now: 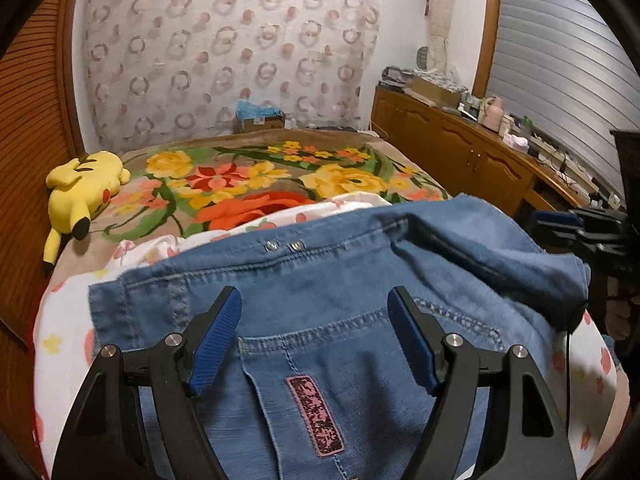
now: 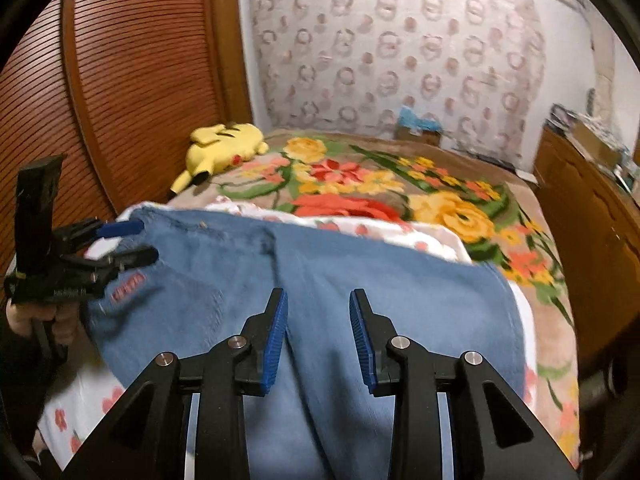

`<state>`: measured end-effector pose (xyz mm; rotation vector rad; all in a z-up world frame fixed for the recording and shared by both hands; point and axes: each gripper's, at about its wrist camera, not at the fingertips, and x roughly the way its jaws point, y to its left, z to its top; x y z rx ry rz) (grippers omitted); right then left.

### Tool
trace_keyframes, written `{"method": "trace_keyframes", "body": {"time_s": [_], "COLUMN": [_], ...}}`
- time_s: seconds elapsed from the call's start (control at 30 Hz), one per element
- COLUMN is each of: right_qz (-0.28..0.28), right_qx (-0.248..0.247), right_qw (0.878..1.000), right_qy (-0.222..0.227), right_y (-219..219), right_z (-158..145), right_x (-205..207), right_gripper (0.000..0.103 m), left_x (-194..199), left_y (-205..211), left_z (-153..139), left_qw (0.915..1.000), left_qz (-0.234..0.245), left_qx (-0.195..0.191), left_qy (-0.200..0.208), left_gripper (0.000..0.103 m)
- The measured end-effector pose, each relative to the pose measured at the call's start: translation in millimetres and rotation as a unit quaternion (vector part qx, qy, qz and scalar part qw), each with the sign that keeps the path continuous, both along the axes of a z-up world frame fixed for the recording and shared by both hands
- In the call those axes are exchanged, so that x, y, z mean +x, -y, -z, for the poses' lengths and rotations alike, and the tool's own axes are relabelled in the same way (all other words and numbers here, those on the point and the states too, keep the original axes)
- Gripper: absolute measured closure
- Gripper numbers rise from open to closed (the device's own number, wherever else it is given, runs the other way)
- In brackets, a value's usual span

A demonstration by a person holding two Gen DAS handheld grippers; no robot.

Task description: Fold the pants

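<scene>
Blue denim pants [image 1: 328,292] lie on a white flowered sheet [image 1: 64,328] at the near end of the bed. The waistband with two rivets faces the far side, and a pink label [image 1: 316,416] shows on the back pocket. My left gripper [image 1: 314,300] is open above the pocket area, holding nothing. In the right wrist view the pants [image 2: 400,300] spread across the sheet. My right gripper [image 2: 318,300] is open over the legs, empty. The left gripper also shows in the right wrist view [image 2: 132,240], at the pants' left edge.
A yellow plush toy [image 1: 84,192] lies at the bed's left side by a wooden slatted door [image 1: 28,140]. A floral blanket [image 1: 260,184] covers the far bed. A wooden cabinet [image 1: 460,152] with clutter runs along the right.
</scene>
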<state>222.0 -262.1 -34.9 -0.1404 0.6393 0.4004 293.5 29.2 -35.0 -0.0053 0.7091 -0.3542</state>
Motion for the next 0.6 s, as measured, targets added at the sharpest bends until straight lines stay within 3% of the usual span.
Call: {"method": "trace_keyframes", "body": {"time_s": [0.17, 0.4, 0.6], "right_qz": [0.026, 0.020, 0.036], "right_qx": [-0.011, -0.025, -0.086], "right_qw": [0.999, 0.998, 0.995], "right_qy": [-0.024, -0.044, -0.043], "right_y": [17, 0, -15], "right_z": [19, 14, 11], "right_x": [-23, -35, -33], "right_gripper": [0.066, 0.064, 0.064], "left_x": [-1, -7, -13], "left_y": [1, 2, 1], "left_z": [6, 2, -1], "left_qw": [1.0000, 0.9999, 0.9998], "left_qz": [0.004, 0.008, 0.010], "left_qx": [0.005, 0.009, 0.009], "left_qy": [-0.005, 0.001, 0.011], "left_gripper": [0.027, 0.027, 0.027]}}
